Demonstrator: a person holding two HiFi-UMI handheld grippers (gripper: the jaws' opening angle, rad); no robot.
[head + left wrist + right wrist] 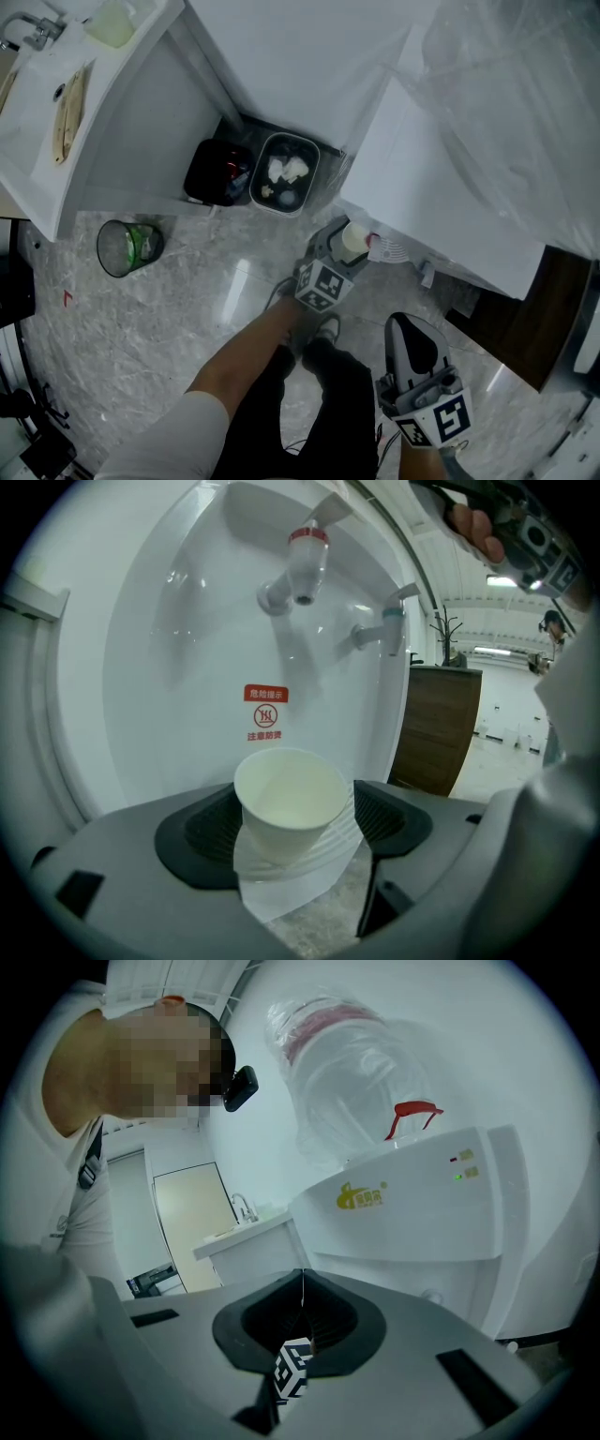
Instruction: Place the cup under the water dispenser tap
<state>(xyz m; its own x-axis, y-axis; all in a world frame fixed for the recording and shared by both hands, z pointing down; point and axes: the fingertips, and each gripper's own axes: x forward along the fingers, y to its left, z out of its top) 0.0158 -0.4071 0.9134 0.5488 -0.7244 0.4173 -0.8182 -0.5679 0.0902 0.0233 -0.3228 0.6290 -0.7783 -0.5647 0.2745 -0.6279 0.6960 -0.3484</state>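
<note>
Filling the right of the head view, the white water dispenser (441, 178) carries a plastic-wrapped bottle (347, 1072) on top. At the dispenser's front recess, the left hand-held gripper (295, 825) has its jaws spread wide, with a pad on either side of the paper cup (291, 803) and no squeeze on it. The right hand-held gripper (302, 1312) hangs back from the dispenser, its jaws closed together on nothing. The cup stands upright and empty on the dispenser's ribbed drip tray (273, 892), below the red-capped tap (305, 560). The blue-capped tap (389, 625) juts from the dispenser's front further right.
</note>
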